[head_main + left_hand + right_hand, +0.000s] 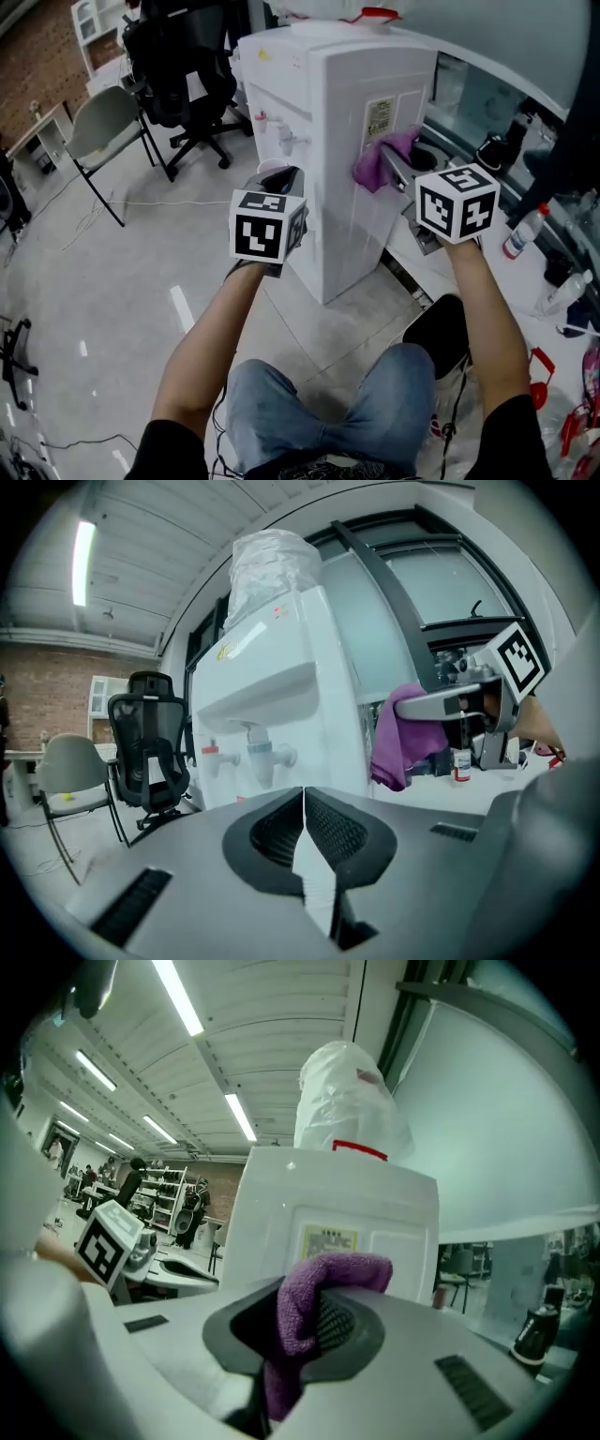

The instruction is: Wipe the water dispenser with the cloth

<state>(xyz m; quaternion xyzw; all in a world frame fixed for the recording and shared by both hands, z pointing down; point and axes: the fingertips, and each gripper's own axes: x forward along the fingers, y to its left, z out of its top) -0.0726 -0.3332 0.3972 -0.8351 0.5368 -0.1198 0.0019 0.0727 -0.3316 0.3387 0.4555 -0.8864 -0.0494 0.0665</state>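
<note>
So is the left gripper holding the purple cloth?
No, the left gripper is shut and empty; the right gripper grips the purple cloth.

Left hand-held gripper (pixel 303 797) closed, right (pixel 307 1321) clamped

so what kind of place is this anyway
Probably an office or workshop-style workspace: a water dispenser stands in the open, a black office chair sits behind it, and the right gripper view shows shelving under long strip lights.
</note>
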